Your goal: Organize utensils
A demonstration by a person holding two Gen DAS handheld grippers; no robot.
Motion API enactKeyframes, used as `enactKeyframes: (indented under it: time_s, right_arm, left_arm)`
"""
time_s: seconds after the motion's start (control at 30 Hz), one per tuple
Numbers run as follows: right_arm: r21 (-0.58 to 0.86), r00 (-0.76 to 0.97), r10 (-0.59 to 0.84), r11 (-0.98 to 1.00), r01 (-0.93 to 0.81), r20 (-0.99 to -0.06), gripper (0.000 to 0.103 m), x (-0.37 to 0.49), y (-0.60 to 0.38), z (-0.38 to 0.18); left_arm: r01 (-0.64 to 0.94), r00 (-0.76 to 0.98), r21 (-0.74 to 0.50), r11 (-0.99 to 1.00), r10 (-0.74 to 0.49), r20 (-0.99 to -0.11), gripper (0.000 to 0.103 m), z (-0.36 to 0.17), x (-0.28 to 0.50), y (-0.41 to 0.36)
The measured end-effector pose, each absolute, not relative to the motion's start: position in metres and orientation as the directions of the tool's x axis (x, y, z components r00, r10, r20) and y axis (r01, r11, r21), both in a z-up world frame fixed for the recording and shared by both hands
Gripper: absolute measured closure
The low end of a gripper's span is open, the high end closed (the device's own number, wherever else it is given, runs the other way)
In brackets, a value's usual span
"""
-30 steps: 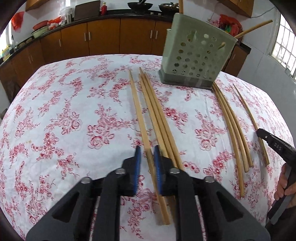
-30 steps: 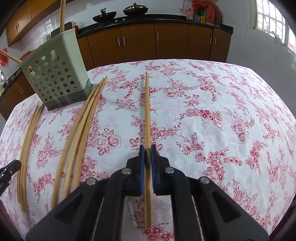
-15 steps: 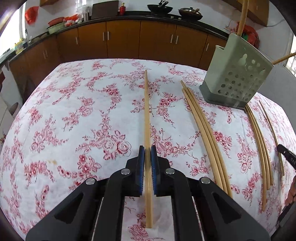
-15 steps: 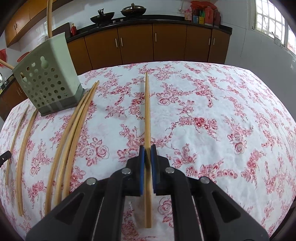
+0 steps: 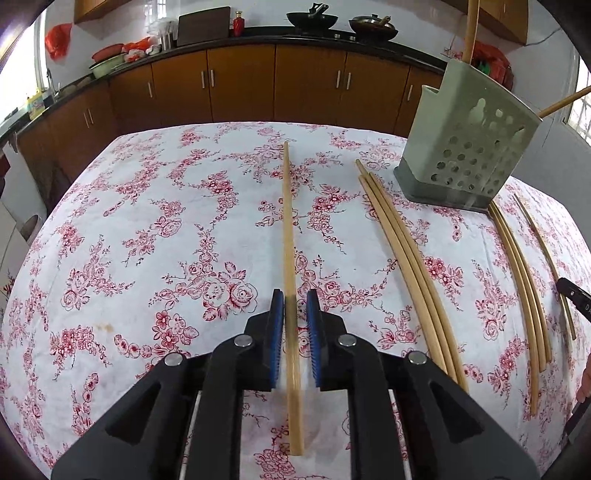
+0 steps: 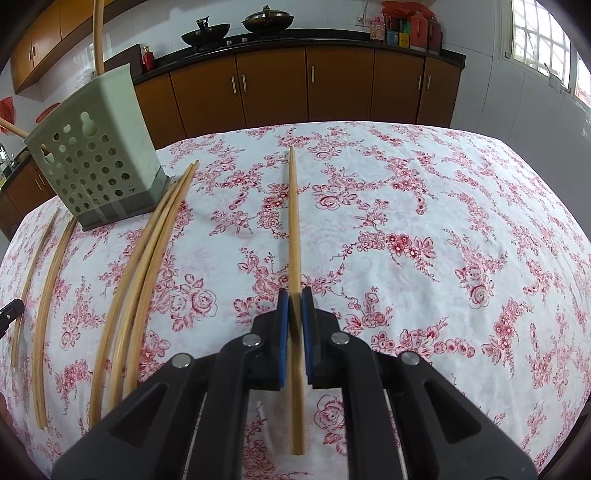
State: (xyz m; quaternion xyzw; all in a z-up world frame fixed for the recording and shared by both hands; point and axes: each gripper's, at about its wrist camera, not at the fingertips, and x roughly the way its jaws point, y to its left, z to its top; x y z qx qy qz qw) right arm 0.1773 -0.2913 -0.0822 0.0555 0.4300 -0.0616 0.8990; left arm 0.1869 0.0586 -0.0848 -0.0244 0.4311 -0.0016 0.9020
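Between the blue pads of the left gripper (image 5: pixel 295 317) lies one chopstick (image 5: pixel 289 229), long axis straight ahead; the jaws are opening, gaps showing both sides. The right gripper (image 6: pixel 294 314) clamps another chopstick (image 6: pixel 293 221). Three more lie beside the green holder (image 5: pixel 469 147), four beyond.

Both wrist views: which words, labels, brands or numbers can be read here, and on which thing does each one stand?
No text can be read in full.
White letters on a finger of the right gripper: cut off by the picture edge, unreadable.
Labels on the coloured tins: too small to read.
Label on the yellow bottle: too blurred to read.
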Motion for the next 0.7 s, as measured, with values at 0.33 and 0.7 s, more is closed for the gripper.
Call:
enactKeyframes:
  time_s: [0.33,0.7]
  right_arm:
    - [0.052,0.622,-0.059,0.986,0.159,-0.781,0.094,0.1775,-0.2913,-0.0824]
    - [0.051,0.622,-0.058,0.986,0.156,-0.781,0.093,0.1775,-0.2914,-0.0826]
  left_arm:
    - [0.014,0.626,-0.024,1.0,-0.027,-0.779,0.075,-0.0851,0.1875,0.0514]
    - [0.001,0.628,-0.055,0.998,-0.044,-0.777,0.075,-0.0849,0.1869,0.0563]
